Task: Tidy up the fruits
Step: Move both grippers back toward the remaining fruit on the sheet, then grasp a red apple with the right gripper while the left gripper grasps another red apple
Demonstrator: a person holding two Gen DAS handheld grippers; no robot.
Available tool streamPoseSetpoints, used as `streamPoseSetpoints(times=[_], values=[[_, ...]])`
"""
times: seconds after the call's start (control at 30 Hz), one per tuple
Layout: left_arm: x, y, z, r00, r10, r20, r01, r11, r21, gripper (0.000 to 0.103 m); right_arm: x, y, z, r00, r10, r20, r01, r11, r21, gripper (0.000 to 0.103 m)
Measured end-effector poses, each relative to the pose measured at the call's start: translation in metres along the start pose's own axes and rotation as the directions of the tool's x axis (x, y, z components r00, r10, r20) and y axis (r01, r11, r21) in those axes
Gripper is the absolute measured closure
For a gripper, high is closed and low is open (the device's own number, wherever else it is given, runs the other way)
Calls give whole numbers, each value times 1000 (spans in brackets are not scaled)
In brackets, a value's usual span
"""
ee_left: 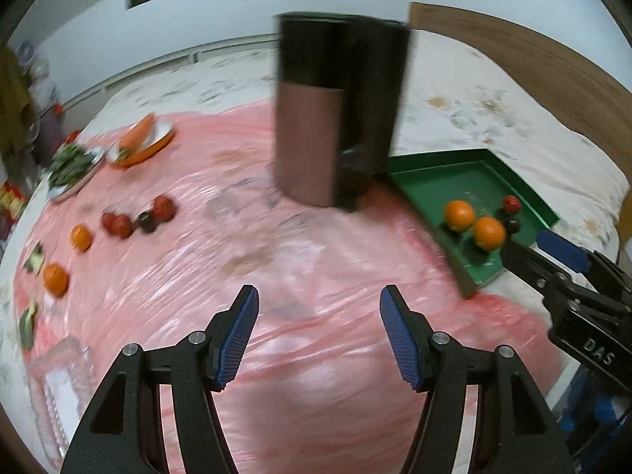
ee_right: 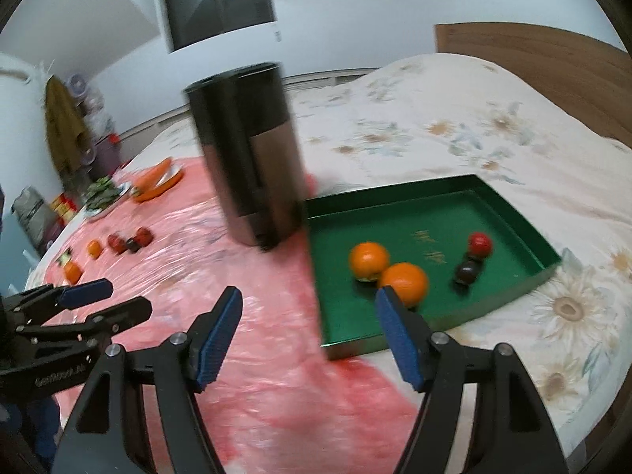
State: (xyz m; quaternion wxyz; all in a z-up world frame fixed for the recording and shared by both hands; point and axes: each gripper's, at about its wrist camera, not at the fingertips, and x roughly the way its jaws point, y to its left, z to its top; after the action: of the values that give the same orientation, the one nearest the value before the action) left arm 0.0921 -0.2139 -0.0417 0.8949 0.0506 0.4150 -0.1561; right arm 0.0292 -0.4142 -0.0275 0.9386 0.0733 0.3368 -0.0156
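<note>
A green tray [ee_right: 513, 213] [ee_left: 426, 173] lies on the bed at the right. In it are two oranges [ee_right: 368, 259] [ee_right: 407, 282] [ee_left: 459, 215] [ee_left: 489, 233], a red fruit [ee_right: 480, 243] and a dark one [ee_right: 466, 270]. More fruit lies loose on the pink sheet at the left: two oranges [ee_left: 81, 237] [ee_left: 55, 278], red fruits [ee_left: 116, 224] [ee_left: 164, 207] and a dark one [ee_left: 147, 222]. My left gripper [ee_left: 318, 335] hangs open over the bare pink sheet. My right gripper [ee_right: 308, 335] is open too, empty, near the tray's front corner.
A tall black and copper canister [ee_left: 335, 118] [ee_right: 249, 154] stands between the loose fruit and the tray. An orange dish with a carrot [ee_left: 144, 138] and a plate of greens [ee_left: 71, 168] sit at the far left. A wooden headboard [ee_left: 513, 51] borders the bed.
</note>
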Motion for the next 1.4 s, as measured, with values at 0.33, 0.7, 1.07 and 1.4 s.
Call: streamPoseSetpoints(times=[0.33, 0.7, 1.07, 1.4], values=[[0, 89, -11, 996, 82, -19, -84, 983, -163, 45, 23, 73, 7, 989, 138, -62, -145, 980, -135, 0], [14, 164, -14, 987, 156, -47, -163, 942, -294, 45, 71, 149, 21, 951, 274, -142, -304, 910, -281, 0], [40, 214, 3, 988, 137, -74, -155, 888, -433, 45, 131, 202, 43, 904, 359, -232, -426, 801, -420, 0], [82, 245, 26, 995, 56, -85, -96, 796, -598, 46, 200, 235, 53, 882, 372, -291, -471, 727, -500, 6]])
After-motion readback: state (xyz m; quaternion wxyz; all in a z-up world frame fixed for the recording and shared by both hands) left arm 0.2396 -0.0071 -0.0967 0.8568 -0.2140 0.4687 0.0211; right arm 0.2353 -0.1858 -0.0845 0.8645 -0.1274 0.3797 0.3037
